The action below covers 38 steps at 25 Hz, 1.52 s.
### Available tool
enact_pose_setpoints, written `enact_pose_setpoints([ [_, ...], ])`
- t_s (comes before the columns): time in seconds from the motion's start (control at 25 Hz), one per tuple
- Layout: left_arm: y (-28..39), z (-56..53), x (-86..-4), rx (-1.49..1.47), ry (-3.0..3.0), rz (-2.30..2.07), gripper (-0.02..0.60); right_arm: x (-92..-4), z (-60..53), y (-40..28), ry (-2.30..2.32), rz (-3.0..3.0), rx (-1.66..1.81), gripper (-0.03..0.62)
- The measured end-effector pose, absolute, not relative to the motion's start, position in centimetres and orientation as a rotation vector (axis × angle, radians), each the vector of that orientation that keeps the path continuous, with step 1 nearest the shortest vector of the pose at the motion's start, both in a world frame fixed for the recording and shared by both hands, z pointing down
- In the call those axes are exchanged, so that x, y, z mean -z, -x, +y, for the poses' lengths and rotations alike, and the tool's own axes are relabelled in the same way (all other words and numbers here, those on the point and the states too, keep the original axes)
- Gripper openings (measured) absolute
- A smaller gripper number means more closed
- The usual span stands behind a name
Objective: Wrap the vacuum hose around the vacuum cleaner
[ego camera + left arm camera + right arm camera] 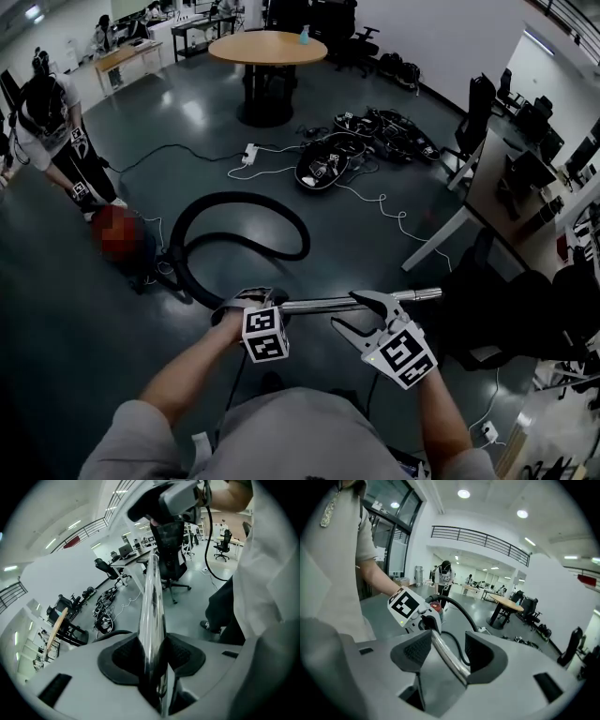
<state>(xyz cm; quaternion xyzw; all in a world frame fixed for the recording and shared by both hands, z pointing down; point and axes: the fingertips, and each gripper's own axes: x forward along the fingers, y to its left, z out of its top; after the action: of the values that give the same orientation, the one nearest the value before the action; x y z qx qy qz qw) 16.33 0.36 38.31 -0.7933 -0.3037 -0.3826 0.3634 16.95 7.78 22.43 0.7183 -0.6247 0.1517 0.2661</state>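
The red vacuum cleaner [120,234] stands on the floor at the left. Its black hose [244,234] lies in a loop on the floor and rises to a shiny metal tube [361,302], held level in front of me. My left gripper [246,300] is shut on the tube's hose end; its pads clamp the tube [152,597] on both sides. My right gripper [352,314] stands open around the tube [452,663] further right, with a gap at one pad. In the right gripper view the hose [461,611] curves back to the vacuum [436,606].
A round wooden table [267,47] stands at the back. A power strip [248,153] with white cables and a pile of black devices [361,141] lie mid-floor. Office chairs [473,112] and a desk [487,187] are at the right. A person [52,122] stands by the vacuum.
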Motion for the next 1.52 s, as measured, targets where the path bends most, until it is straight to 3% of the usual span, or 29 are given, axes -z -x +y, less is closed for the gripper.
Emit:
enact_pose_setpoints([
  [0.32, -19.3, -4.2, -37.2, 1.014, 2.279, -0.653, 0.169, -26.8, 6.3, -17.6, -2.031, -1.786, -0.706, 0.225],
  [0.72, -22.4, -8.9, -36.8, 1.072, 2.341, -0.409, 0.169, -30.7, -0.6, -24.2, -2.1, -2.201, -1.217, 0.225],
  [0.96, -25.3, -11.3, -36.1, 1.119, 2.449, -0.209, 0.169, -31.1, -5.8, -28.1, -2.018, -2.41, -1.385, 0.301],
  [1.36, -26.1, -13.2, -36.1, 1.205, 2.457, 0.026, 0.169, -31.3, -13.5, -32.4, -1.996, -2.584, -1.712, 0.301],
  [1.44, -25.6, -13.6, -36.2, 1.222, 2.414, 0.066, 0.169, -31.6, -14.6, -32.9, -2.01, -2.596, -1.78, 0.298],
  [1.52, -25.0, -14.1, -36.3, 1.235, 2.381, 0.118, 0.169, -32.1, -15.4, -32.7, -1.975, -2.608, -1.856, 0.208],
])
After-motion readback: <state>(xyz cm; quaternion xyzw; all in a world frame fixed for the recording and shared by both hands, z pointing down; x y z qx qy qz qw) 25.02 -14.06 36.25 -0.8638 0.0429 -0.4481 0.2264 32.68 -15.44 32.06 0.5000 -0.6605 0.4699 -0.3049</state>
